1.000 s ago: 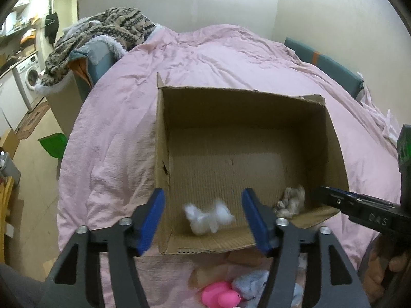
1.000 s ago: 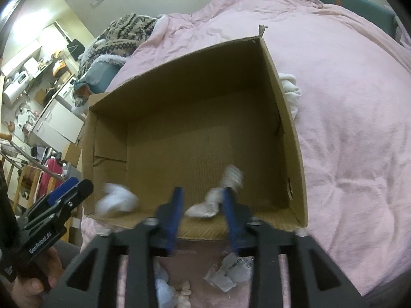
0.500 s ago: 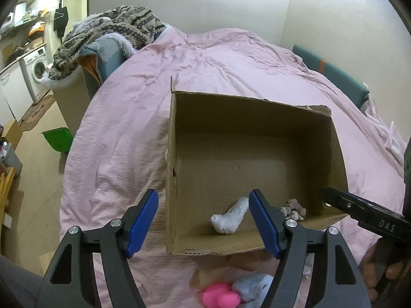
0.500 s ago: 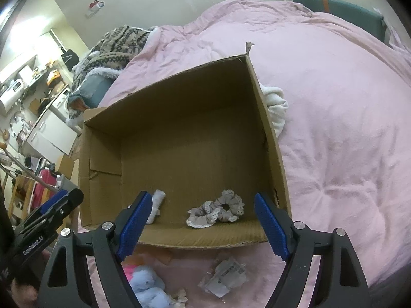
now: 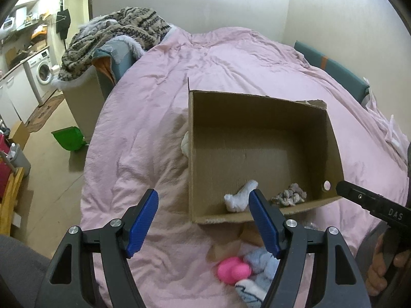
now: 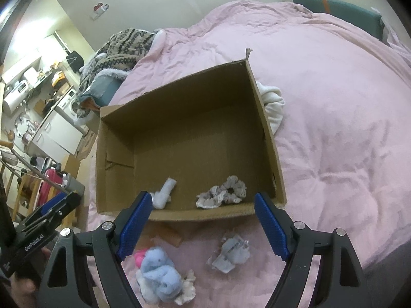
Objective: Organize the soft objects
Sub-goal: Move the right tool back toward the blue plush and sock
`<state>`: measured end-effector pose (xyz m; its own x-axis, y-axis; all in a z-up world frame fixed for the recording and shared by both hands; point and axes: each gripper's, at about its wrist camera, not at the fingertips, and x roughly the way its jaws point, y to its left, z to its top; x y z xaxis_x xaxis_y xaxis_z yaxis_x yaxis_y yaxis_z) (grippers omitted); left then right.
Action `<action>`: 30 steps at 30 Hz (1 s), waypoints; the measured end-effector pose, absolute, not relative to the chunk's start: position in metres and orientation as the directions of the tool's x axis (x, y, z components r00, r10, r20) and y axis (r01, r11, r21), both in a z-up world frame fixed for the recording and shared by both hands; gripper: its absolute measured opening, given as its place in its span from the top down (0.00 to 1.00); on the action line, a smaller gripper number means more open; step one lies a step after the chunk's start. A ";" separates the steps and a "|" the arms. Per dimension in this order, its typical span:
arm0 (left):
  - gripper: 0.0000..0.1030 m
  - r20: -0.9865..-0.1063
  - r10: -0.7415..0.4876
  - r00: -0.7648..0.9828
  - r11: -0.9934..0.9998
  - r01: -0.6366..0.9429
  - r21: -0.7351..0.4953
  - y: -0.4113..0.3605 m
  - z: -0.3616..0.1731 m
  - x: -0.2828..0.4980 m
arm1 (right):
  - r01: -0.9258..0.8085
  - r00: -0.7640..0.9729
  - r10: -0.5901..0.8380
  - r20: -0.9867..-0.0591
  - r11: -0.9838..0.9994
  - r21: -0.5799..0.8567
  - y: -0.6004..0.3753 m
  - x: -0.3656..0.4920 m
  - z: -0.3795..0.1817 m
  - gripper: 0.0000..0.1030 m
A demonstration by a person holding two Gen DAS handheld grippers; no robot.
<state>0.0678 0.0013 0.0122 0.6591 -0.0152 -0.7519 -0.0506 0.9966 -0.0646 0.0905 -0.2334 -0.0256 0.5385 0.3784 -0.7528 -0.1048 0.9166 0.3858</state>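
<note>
- Since a second ago both tools have let go and pulled back: the white sock (image 6: 163,193) and the lace scrunchie (image 6: 223,192) now lie near the front wall inside the cardboard box (image 6: 267,128).
- The left gripper (image 5: 203,220) and the right gripper (image 6: 201,227) both gape wide, holding nothing.
- Risks: the blue plush toy (image 6: 159,272) is floppy and could slip; the crinkly packet (image 6: 230,254) may snag.
- Readable: "GenRobot.AI", and "DAS" on the other tool.

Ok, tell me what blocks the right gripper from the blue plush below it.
Nothing visible does. The right gripper is open, and the blue plush lies uncovered on the pink duvet, outside the cardboard box.
</note>
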 end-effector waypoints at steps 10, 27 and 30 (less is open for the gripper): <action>0.32 -0.798 0.035 0.602 0.996 -0.085 -0.021 0.009 0.006 0.041 | -0.163 0.500 0.394 -0.771 0.917 0.363 -0.218 0.061 -0.026 0.16; 0.32 -0.838 0.013 0.546 0.982 -0.165 -0.093 0.024 -0.010 0.027 | -0.111 0.277 0.488 -0.828 0.872 0.477 -0.202 0.033 -0.058 0.16; 0.32 -0.849 0.007 0.529 0.978 -0.180 -0.105 0.026 -0.016 0.030 | -0.114 0.227 0.484 -0.845 0.875 0.471 -0.193 0.035 -0.069 0.16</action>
<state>0.0298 0.0263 -0.0159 0.5287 0.0067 -0.8488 -0.1803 0.9780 -0.1046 0.0346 -0.1927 -0.0691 0.2268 0.4843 -0.8450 -0.1141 0.8748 0.4708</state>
